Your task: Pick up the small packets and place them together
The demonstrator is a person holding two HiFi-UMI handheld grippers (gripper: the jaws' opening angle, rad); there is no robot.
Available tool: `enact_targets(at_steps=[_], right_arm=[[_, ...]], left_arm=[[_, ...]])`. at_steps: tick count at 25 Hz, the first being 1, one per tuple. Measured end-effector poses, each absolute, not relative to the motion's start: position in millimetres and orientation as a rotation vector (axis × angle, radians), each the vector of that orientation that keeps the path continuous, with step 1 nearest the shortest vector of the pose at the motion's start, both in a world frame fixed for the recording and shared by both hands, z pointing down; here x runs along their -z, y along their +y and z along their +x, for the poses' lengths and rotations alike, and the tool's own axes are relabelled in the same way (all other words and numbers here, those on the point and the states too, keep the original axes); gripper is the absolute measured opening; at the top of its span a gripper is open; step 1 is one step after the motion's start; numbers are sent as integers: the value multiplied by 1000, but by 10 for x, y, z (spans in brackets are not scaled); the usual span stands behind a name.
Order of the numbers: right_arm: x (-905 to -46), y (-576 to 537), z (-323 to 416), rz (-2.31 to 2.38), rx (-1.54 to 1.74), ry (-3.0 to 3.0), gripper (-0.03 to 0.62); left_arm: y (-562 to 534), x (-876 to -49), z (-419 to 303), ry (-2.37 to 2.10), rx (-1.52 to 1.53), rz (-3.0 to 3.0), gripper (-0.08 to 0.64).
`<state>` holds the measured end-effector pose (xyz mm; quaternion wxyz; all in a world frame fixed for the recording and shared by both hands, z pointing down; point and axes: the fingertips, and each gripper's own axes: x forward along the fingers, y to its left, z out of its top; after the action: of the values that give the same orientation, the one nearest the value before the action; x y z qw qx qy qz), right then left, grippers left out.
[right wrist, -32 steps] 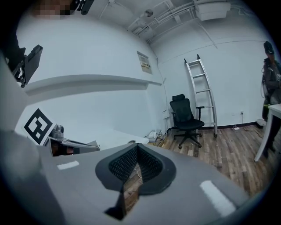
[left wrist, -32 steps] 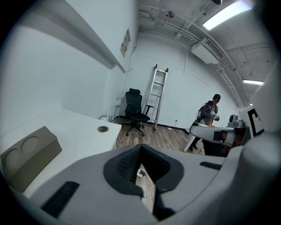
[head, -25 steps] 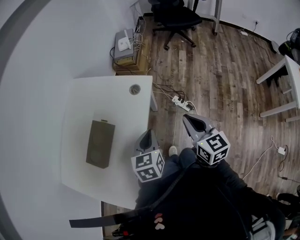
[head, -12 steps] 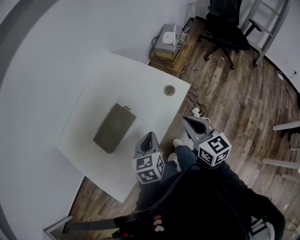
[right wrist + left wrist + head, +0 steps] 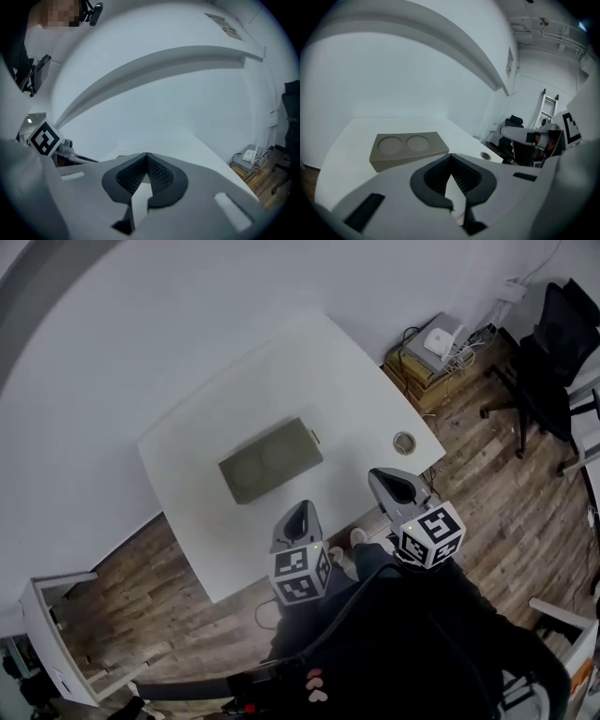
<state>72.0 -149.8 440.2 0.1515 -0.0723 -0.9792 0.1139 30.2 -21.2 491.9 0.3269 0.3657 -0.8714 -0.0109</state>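
Observation:
No small packets show in any view. A grey-green box [image 5: 270, 459] with two round recesses in its top [image 5: 405, 149] lies in the middle of the white table [image 5: 216, 521]. My left gripper [image 5: 298, 512] hovers over the table's near edge, short of the box, its jaws closed together with nothing between them [image 5: 450, 157]. My right gripper [image 5: 384, 479] is held to the right of it, near the table's right corner, also shut and empty [image 5: 146, 155]. Both point toward the table and the white wall behind it.
A round cable grommet [image 5: 404, 442] sits in the table near its right corner. A black office chair [image 5: 553, 352] and a stack with a white router [image 5: 436, 343] stand on the wooden floor at the right. A drawer unit [image 5: 56, 634] stands at the lower left.
The whole view has swung round: the table and box, earlier off to the left, now lie straight ahead of both grippers. Both grippers stayed shut and empty.

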Motion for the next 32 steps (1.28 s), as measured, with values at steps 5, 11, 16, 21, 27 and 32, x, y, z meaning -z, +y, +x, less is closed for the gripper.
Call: enact_targets(at_steps=[5, 11, 16, 21, 27, 32], right_arm=[[-4437, -1136, 290, -485, -280, -2756, -6], [-4446, -736, 14, -719, -242, -2699, -6], [-4442, -543, -75, -843, -217, -2664, -6], [-4494, -440, -104, -882, -200, -2640, -6], [-4525, -463, -185, -829, -198, -2647, -6], [-4475, -615, -445, -722, -189, -2685, -6]], left_arm=[[233, -4905, 104, -2377, 103, 719, -2], [660, -4878, 56, -2445, 161, 511, -1], [837, -4855, 96, -2479, 200, 399, -1], [991, -4873, 123, -2488, 220, 340, -2], [1066, -4895, -8, -2478, 216, 360, -2], [1020, -4825, -390, -2471, 206, 442, 0]])
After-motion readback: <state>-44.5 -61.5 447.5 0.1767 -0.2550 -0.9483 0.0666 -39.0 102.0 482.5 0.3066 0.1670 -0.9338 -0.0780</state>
